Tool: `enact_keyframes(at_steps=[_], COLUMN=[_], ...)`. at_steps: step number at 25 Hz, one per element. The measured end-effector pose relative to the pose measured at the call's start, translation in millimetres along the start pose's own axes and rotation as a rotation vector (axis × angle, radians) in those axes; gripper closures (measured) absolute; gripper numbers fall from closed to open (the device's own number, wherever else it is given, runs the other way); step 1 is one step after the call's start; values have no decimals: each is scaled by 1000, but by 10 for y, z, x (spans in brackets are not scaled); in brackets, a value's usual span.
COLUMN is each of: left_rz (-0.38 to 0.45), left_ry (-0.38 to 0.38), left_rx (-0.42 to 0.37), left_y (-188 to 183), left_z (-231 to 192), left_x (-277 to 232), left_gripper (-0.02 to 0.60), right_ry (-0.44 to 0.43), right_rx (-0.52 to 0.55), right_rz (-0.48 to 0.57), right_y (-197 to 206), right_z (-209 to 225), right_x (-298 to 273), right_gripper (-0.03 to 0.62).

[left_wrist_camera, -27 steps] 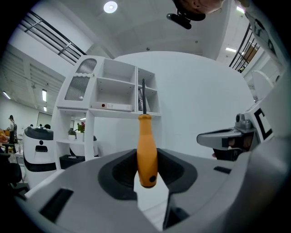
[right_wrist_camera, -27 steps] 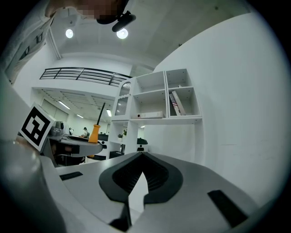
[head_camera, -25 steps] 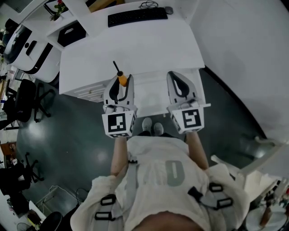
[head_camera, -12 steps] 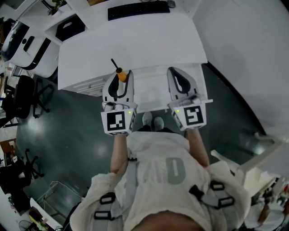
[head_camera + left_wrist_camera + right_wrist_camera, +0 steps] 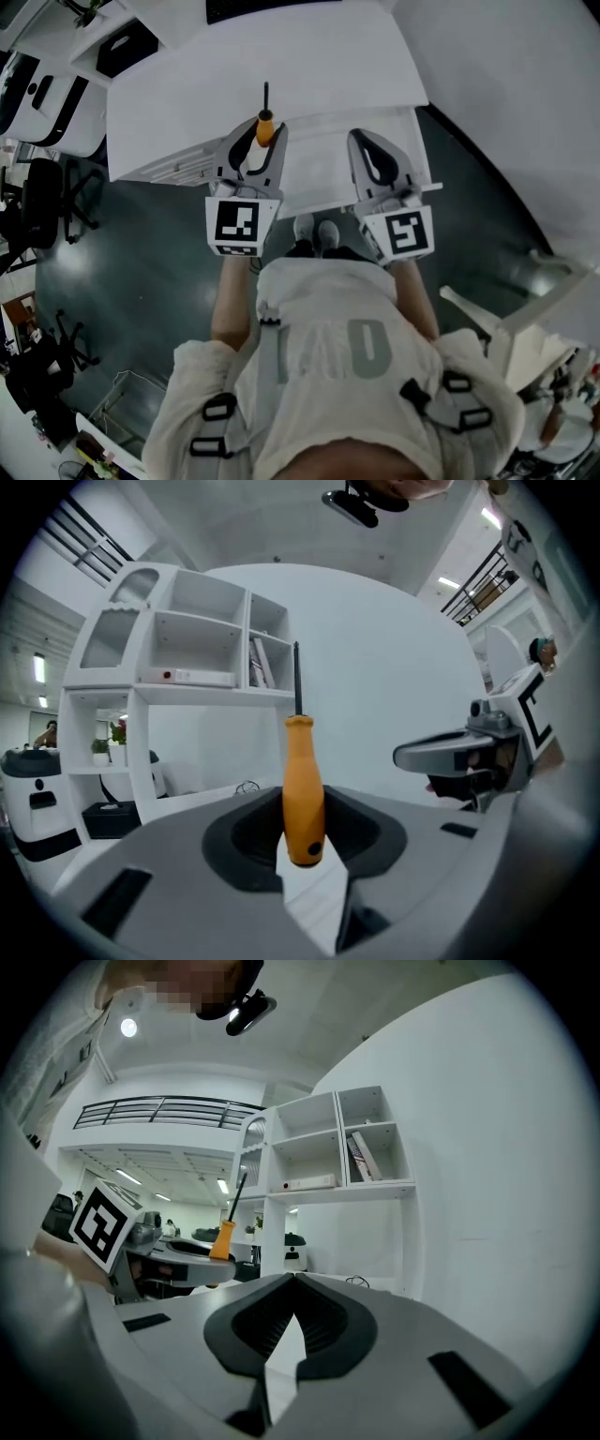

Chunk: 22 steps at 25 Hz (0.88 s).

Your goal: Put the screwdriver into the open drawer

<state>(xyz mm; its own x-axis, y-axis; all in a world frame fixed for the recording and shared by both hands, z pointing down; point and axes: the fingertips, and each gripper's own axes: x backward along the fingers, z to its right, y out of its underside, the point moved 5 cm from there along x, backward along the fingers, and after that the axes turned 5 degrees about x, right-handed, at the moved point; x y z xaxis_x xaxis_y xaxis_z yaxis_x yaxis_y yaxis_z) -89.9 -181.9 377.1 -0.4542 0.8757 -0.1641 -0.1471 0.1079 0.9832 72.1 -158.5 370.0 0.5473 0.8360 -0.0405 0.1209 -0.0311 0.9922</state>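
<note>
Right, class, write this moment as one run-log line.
left gripper: jaws shut on screwdriver handle | right gripper: jaws shut, empty | drawer: open, screwdriver not yet inside

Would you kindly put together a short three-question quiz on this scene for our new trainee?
1. True or false: the right gripper holds the screwdriver.
2. The screwdriver's handle is: A blue; B orange; C green.
3. Fill in: the screwdriver is not yet in the open drawer; it is clamped by its handle in the ___ gripper.

Key
1. False: the right gripper's jaws are shut with nothing between them.
2. B.
3. Left: the left gripper grips the handle, and the shaft sticks out beyond its jaws.
</note>
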Motion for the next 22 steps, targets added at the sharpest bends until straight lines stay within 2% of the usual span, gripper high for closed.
enact_keyframes(at_steps=[4,8,15,20,22], left_rz=[-120,-224,-407,-509,-540], left_ry=[50,104,224,304,344], left_rx=[-72,-103,-187,-203,-187], left_y=[188,385,934,1323,1494], left_z=[21,67,247,346,393], left_x=[-160,-355,-641,-801,-866], left_gripper=[460,460,460,460,460], right_ry=[26,59,120,156,170], right_rx=[0,0,-1,-21,-16], right_rz=[-14,-42,-91,-139,-158], right_y=[26,72,154,269,313], right_z=[24,89,190,233,250], right_x=[59,114,225,269,287], right_gripper=[589,589,589,589,589])
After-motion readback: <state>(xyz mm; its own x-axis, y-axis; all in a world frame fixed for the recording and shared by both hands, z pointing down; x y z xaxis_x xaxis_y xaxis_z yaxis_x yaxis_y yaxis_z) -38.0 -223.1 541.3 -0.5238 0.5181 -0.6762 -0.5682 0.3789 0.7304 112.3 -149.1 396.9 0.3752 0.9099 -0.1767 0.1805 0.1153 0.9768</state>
